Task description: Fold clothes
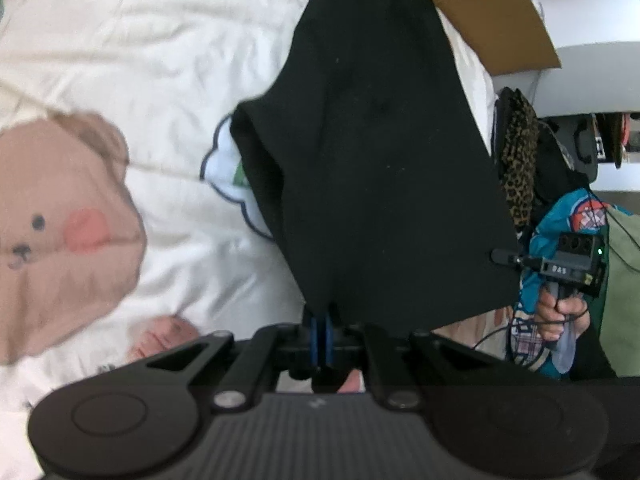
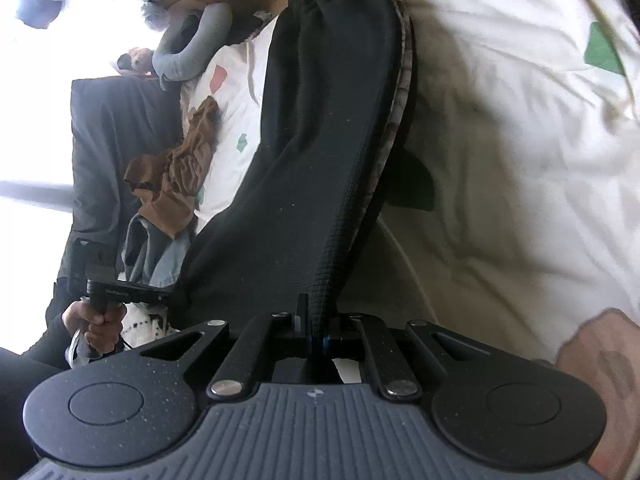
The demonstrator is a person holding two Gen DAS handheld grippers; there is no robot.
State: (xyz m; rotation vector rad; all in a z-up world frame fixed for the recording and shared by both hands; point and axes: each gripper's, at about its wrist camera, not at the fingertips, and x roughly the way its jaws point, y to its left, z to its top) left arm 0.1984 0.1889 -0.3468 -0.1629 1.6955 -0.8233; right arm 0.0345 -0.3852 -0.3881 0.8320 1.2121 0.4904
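Bright daylight blows out the right-wrist view's left side; fisheye edges bend, with slight motion blur.

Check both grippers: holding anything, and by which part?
Both are shut on the black garment. Left gripper pinches its lower edge near a corner; right gripper pinches a bunched edge. Which garment part, cannot tell.

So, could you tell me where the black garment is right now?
The black garment hangs mid-frame in both wrist views, pinched by the left gripper and right gripper above the white printed bedspread.
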